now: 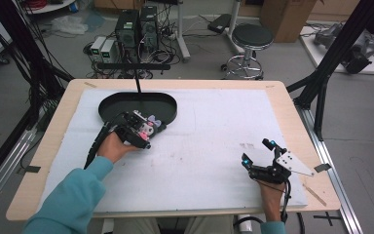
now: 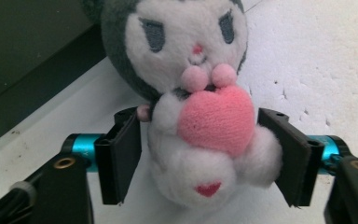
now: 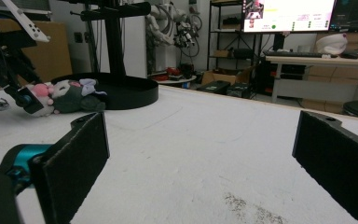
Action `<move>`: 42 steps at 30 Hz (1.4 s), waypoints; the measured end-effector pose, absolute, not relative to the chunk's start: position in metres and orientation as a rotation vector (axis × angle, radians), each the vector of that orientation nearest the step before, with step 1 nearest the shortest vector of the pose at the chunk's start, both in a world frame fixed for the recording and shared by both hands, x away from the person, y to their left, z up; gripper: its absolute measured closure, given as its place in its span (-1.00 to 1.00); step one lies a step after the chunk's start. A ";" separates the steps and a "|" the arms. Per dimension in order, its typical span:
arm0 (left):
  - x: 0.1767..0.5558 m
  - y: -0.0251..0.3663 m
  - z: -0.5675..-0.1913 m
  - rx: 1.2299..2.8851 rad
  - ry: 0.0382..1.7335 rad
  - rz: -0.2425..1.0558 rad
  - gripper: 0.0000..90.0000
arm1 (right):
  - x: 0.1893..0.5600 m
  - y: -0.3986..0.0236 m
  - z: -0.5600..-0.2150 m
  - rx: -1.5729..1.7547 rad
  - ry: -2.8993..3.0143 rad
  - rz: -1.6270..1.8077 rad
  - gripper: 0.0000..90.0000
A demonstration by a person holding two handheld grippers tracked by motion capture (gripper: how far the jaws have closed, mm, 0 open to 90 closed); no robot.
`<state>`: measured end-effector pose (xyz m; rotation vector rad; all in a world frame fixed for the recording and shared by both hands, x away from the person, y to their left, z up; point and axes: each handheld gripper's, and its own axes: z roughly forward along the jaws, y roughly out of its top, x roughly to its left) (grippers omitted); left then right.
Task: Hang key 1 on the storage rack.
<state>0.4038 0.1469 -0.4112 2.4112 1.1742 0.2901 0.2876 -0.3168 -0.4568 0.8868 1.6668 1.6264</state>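
1. Two hand-held grippers work over a white foam mat [image 1: 209,146] on a wooden table.
2. Left gripper [image 2: 209,154] has its jaws either side of a plush toy [image 2: 200,116] with a pink heart; both pads seem to touch its body, so it looks grasped.
3. Plush toy lies on the mat just beside a black oval tray [image 1: 126,105].
4. Right gripper [image 1: 259,152] sits well apart, near the table's right front, jaws spread wide with nothing between them.

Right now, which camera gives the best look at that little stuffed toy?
The left gripper view: the stuffed toy fills it, face and pink heart plain. The high view shows it tiny beside the black tray; the right gripper view, small and sideways.
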 end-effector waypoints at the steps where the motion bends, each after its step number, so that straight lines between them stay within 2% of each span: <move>1: 0.404 0.147 -0.411 2.411 1.174 0.290 -0.21 | 0.288 -0.317 -0.457 0.887 1.667 1.626 -0.94; 5: 0.402 0.147 -0.409 2.439 1.155 0.316 -0.02 | 0.287 -0.317 -0.457 0.896 1.667 1.628 -0.94; 16: 0.401 0.147 -0.407 2.438 1.160 0.352 0.15 | 0.288 -0.317 -0.457 0.892 1.661 1.632 -0.94; 29: 0.397 0.154 -0.394 2.368 1.137 0.394 0.20 | 0.288 -0.317 -0.457 0.891 1.663 1.633 -0.94; 42: 0.386 0.180 -0.364 2.178 1.080 0.412 0.20 | 0.287 -0.317 -0.457 0.894 1.667 1.627 -0.94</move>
